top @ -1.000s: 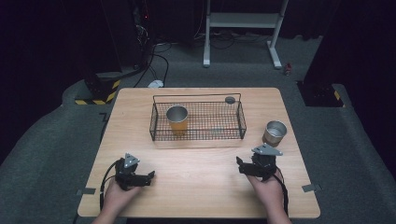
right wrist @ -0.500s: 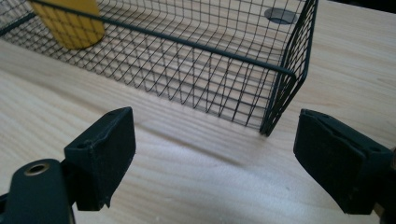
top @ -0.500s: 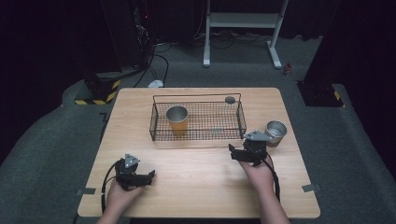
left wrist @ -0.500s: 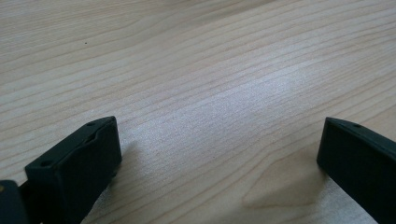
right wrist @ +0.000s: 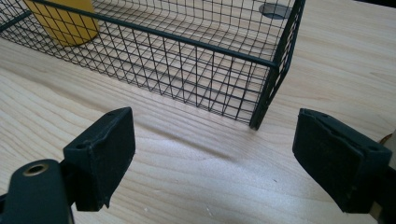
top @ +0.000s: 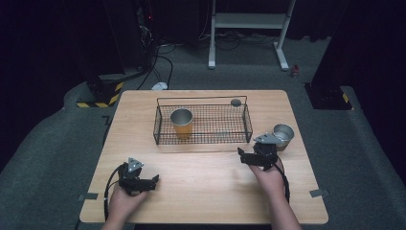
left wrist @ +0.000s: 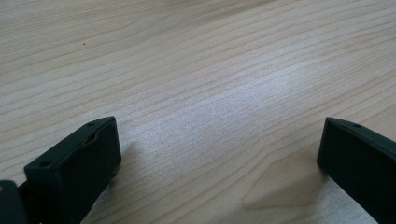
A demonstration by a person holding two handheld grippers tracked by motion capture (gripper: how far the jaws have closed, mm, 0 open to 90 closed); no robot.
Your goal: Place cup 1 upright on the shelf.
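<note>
- The wooden table (top: 201,191) carries everything; its pale grain also shows under both grippers' own cameras.
- A black wire basket (top: 203,139) stands on the table's far half, about midway between the left and right edges. In the right gripper view its near right corner post (right wrist: 261,109) rises between the two jaws, a little farther off.
- A yellow cup with a metal rim (top: 181,122) stands upright inside the basket, toward its left end. The right gripper view catches its yellow side (right wrist: 63,21) through the mesh at the top left.
- A second metal-rimmed cup (top: 283,136) stands upright on the bare table outside the basket, just off the basket's right end and near the table's right edge.
- The right gripper (top: 245,156) sits just beside that outer cup, between it and the basket's near right corner; whether it touches the cup I cannot tell. Its jaws stand wide apart, with nothing between them but table.
- The left gripper (top: 154,180) rests low over the table near the near left corner, well apart from the basket and both cups. Its jaws are spread wide over bare wood and hold nothing.
- A small dark round disc (top: 235,102) lies on the table by the basket's far right corner; it shows through the mesh in the right gripper view (right wrist: 274,9).
</note>
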